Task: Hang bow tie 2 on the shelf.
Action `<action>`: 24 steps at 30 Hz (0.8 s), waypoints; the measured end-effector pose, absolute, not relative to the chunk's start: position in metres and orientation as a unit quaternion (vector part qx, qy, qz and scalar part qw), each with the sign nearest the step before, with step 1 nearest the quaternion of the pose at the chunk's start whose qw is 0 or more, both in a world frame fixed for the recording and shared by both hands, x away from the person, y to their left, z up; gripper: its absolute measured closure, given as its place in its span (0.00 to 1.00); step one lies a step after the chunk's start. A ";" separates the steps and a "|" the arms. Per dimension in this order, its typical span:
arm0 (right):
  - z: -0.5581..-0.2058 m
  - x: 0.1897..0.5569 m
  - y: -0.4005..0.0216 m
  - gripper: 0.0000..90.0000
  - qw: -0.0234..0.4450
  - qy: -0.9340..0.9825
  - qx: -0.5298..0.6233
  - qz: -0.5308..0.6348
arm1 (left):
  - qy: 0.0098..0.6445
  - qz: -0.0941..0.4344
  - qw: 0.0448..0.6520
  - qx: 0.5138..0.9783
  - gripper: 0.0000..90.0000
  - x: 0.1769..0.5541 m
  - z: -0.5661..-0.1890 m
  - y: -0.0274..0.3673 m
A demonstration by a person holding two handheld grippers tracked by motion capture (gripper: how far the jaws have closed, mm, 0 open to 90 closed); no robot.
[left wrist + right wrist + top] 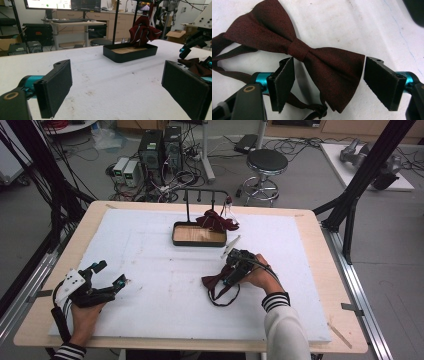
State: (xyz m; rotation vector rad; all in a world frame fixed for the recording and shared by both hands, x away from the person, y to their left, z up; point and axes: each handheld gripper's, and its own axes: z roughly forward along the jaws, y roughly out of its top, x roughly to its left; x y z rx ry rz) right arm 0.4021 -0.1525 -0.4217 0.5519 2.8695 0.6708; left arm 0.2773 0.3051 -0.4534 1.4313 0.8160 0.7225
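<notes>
With the right tongs parted astride one wing of the bow tie at centre frame, gripping nothing, close squarely on that wing before lifting.

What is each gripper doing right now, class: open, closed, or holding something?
Left gripper: open, nothing between its jaws.
Right gripper: open, jaws on either side of one wing of the bow tie, not pressing it.
</notes>
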 end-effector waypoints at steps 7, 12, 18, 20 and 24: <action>-0.422 0.403 -0.153 0.39 0.055 0.955 0.185 0.225 | 0.355 0.315 0.622 0.623 0.11 0.277 -0.453 0.305; -0.420 0.402 -0.153 0.52 0.044 0.956 0.178 0.227 | 0.355 0.315 0.622 0.623 0.11 0.277 -0.453 0.305; -0.418 0.402 -0.152 0.68 0.044 0.954 0.185 0.230 | 0.355 0.315 0.622 0.623 0.11 0.277 -0.453 0.305; -0.418 0.402 -0.152 0.73 0.041 0.953 0.190 0.232 | 0.355 0.315 0.622 0.622 0.11 0.277 -0.453 0.305; -0.416 0.403 -0.153 0.79 0.035 0.949 0.201 0.241 | 0.355 0.315 0.622 0.623 0.11 0.277 -0.453 0.305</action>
